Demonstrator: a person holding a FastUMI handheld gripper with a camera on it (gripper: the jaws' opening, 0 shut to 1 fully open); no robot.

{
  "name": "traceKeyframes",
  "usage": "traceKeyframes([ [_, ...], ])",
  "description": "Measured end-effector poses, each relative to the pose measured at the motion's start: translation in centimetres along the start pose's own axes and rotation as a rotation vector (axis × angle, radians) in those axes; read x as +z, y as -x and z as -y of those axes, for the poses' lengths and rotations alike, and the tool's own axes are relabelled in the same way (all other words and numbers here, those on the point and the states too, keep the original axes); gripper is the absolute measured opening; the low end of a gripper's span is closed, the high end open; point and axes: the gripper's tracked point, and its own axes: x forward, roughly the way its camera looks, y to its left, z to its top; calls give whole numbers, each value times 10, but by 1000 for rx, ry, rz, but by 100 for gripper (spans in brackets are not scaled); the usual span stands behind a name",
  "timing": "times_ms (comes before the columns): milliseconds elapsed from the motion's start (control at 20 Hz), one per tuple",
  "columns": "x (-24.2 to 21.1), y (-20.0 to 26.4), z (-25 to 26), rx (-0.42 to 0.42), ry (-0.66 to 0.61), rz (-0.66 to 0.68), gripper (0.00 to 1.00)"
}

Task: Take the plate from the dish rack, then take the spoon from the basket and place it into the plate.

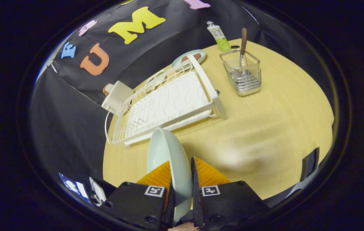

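Note:
My gripper (180,168) is shut on a pale mint plate (167,150), held on edge between both fingers, above the wooden table. Just beyond the plate lies the white dish rack (169,102), its slots without dishes. Farther off, to the right of the rack, a wire basket (243,75) holds a spoon (243,45) standing upright with a brown handle.
A second plate (189,57) with something reddish on it sits behind the rack. A green-and-white tube (219,37) stands near the basket. A white box (116,94) hangs at the rack's left end. Bare yellow tabletop (275,128) stretches to the right of the fingers.

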Motion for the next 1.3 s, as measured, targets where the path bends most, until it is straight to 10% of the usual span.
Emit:
traceKeyframes([
  [450,-1,-27,21,109,-71,-18,31],
  [800,16,-14,37,80,-16,84,52],
  [1000,36,15,43,10,140,289,59],
  [1300,85,102,46,-168,421,748,100],
])
